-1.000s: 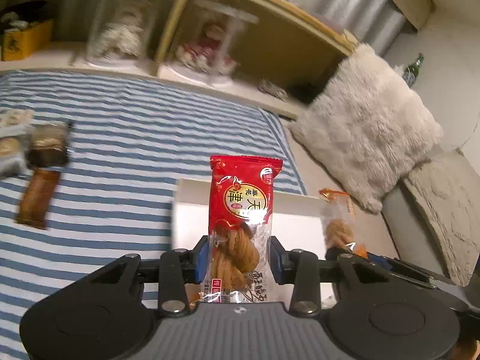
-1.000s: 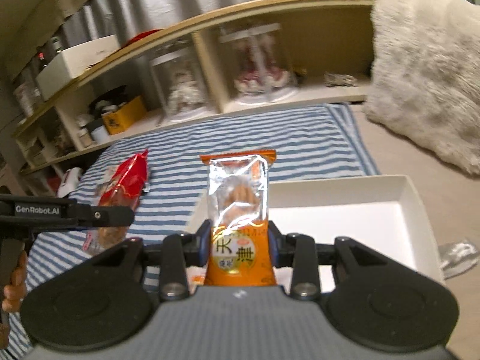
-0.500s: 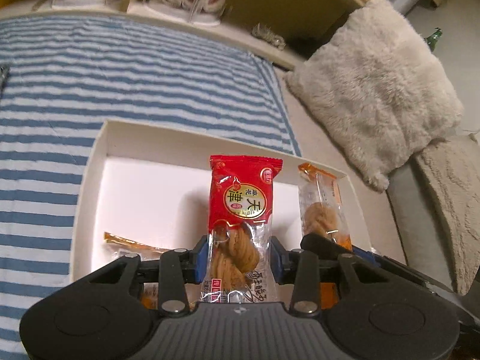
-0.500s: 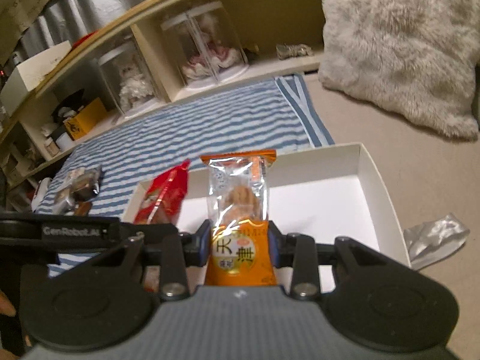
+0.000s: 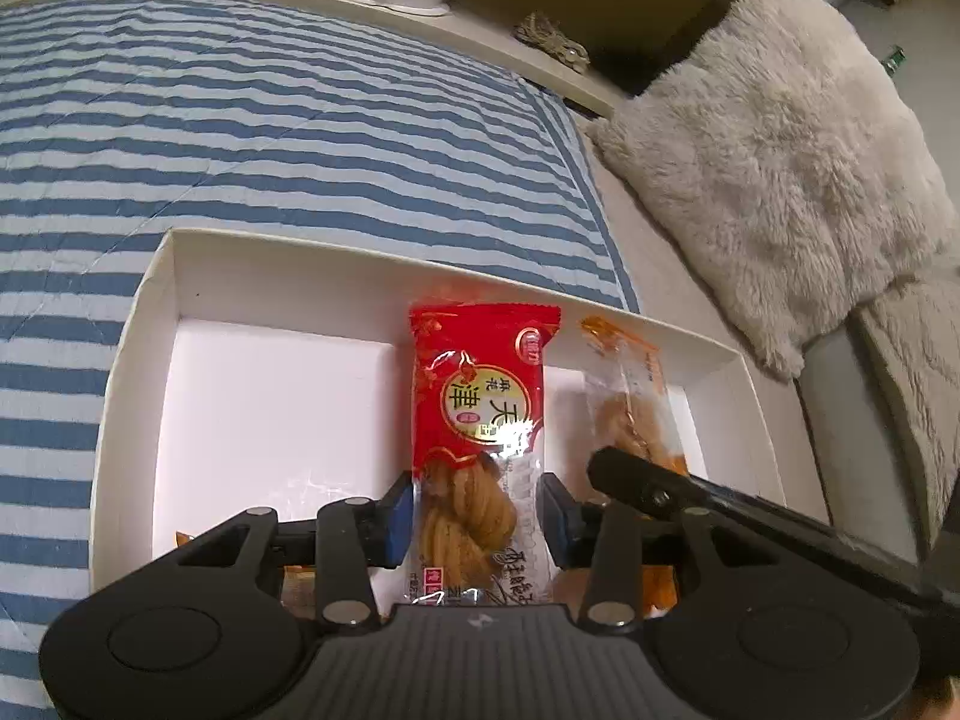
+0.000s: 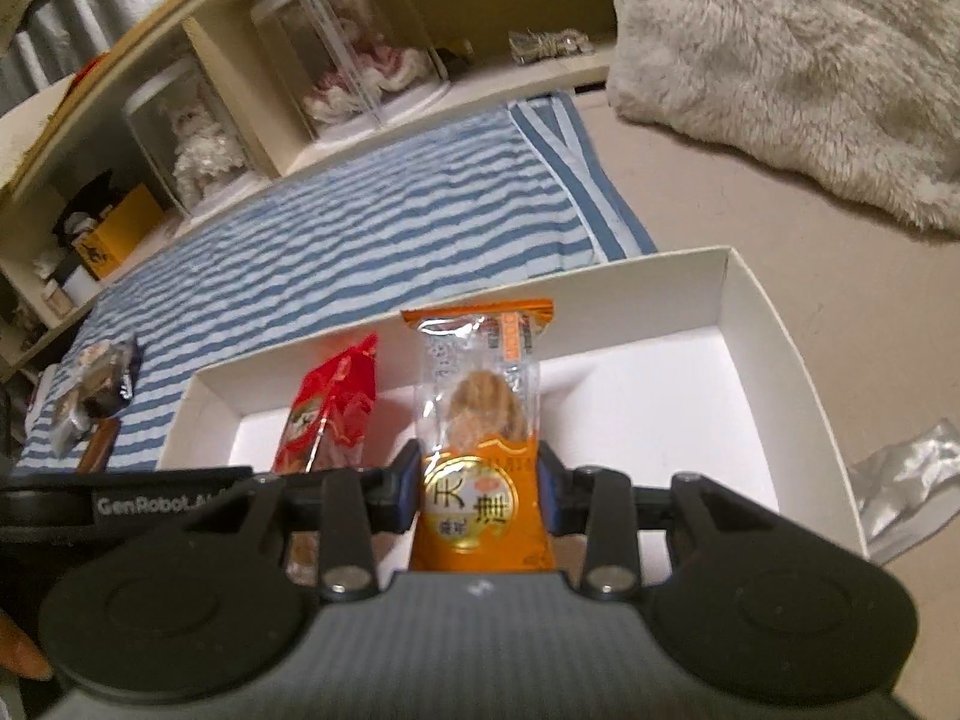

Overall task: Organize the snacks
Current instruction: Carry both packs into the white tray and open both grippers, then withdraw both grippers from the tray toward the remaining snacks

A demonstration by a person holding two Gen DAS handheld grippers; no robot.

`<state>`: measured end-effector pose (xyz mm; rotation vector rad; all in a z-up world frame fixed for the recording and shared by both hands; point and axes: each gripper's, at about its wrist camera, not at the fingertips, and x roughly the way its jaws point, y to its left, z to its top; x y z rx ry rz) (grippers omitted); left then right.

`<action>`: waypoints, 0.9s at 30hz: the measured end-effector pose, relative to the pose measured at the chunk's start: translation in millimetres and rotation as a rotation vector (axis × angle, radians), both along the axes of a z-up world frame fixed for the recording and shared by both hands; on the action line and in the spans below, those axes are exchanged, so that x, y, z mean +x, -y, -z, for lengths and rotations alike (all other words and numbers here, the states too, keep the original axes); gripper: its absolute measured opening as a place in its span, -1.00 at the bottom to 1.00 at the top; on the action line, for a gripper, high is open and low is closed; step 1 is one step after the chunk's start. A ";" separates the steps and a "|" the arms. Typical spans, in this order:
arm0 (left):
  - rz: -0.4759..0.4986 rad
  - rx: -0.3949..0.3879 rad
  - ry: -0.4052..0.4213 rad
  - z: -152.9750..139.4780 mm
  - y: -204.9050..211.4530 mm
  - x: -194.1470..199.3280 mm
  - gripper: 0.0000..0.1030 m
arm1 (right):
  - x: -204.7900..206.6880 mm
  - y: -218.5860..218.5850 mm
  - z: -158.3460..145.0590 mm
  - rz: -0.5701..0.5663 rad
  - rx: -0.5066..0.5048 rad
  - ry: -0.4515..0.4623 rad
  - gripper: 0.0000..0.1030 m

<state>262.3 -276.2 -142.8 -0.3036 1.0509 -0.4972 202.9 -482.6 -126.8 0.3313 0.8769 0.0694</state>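
Observation:
My left gripper (image 5: 477, 519) holds a red twisted-snack packet (image 5: 480, 396) upright over the white box (image 5: 138, 360). Its jaws are opening, with the blue pads still touching the packet's sides. Just to its right, my right gripper (image 6: 477, 486) is shut on an orange snack packet (image 6: 480, 396), also upright above the box floor (image 6: 774, 336). The right wrist view shows the red packet (image 6: 336, 408) on the left, and the left wrist view shows the orange packet (image 5: 630, 402) on the right. Other orange wrappers lie in the box's near corner, mostly hidden behind the gripper.
The box sits at the edge of a blue-and-white striped blanket (image 5: 270, 138). Several loose snacks (image 6: 96, 384) lie on the blanket to the left. A fluffy cushion (image 5: 780, 168) is at the right, a crumpled silver wrapper (image 6: 906, 480) lies beside the box, and a shelf with glass domes (image 6: 354, 60) runs behind.
Both grippers have come down and forward with their packets, from above the blanket to low over the white box, which now fills the lower part of both views.

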 end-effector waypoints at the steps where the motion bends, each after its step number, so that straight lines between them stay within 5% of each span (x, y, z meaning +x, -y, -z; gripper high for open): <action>1: 0.001 0.001 -0.001 0.2 0.2 0.1 -0.12 | 1.7 -0.2 1.3 0.001 0.002 -0.007 -0.15; 6: -0.020 0.028 0.007 -4.6 -6.6 -4.0 0.28 | 9.1 0.0 4.1 0.025 0.015 -0.022 -0.02; 10: -0.022 0.047 0.002 -8.8 -11.0 -7.8 0.30 | 9.9 7.2 3.6 0.058 0.031 -0.031 0.33; 27: 0.016 0.126 0.052 -41.8 -17.8 -40.5 0.54 | -32.8 5.5 -24.1 0.031 -0.047 -0.008 0.63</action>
